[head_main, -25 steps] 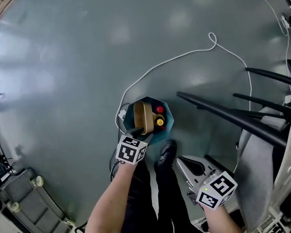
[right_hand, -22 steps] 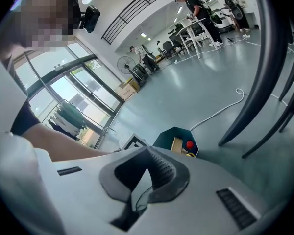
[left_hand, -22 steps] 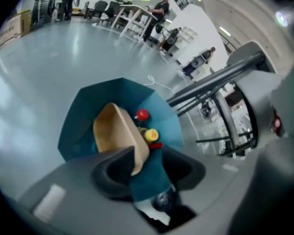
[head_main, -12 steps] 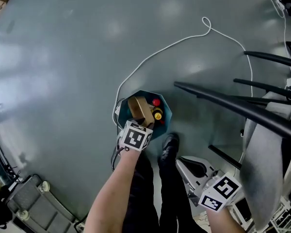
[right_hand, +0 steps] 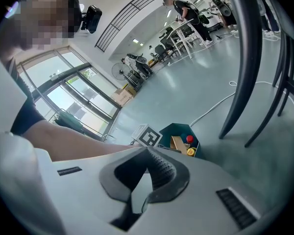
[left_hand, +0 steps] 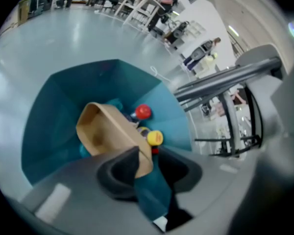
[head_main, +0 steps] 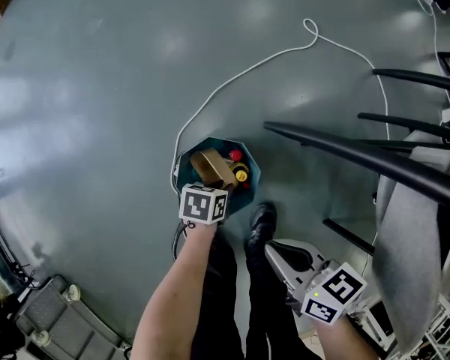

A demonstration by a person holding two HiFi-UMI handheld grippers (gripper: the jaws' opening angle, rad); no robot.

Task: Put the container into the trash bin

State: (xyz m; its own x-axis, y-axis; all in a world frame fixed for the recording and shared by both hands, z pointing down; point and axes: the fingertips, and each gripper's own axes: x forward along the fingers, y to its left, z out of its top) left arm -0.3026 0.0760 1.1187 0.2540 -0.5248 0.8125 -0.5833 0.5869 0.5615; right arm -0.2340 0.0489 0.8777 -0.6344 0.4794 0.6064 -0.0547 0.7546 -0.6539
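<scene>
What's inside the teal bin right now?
A tilted brown cardboard container, with a red cap and a yellow cap beside it, sits in the trash bin. Whatever lies beneath them, and the bin's bottom, is covered.

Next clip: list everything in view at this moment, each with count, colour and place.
trash bin: 1, teal, on the floor by the shoe
container: 1, brown, inside the trash bin
red cap: 1, in the trash bin beside the container
yellow cap: 1, next to the red cap
cable: 1, white, looping across the floor
metal frame: 1, black bars, at right
floor: grey-green
shoe: 1, black, beside the trash bin
left gripper: grey, over the trash bin, fingers closing, container's rim between them
right gripper: grey, near the legs, fingers together, empty
</scene>
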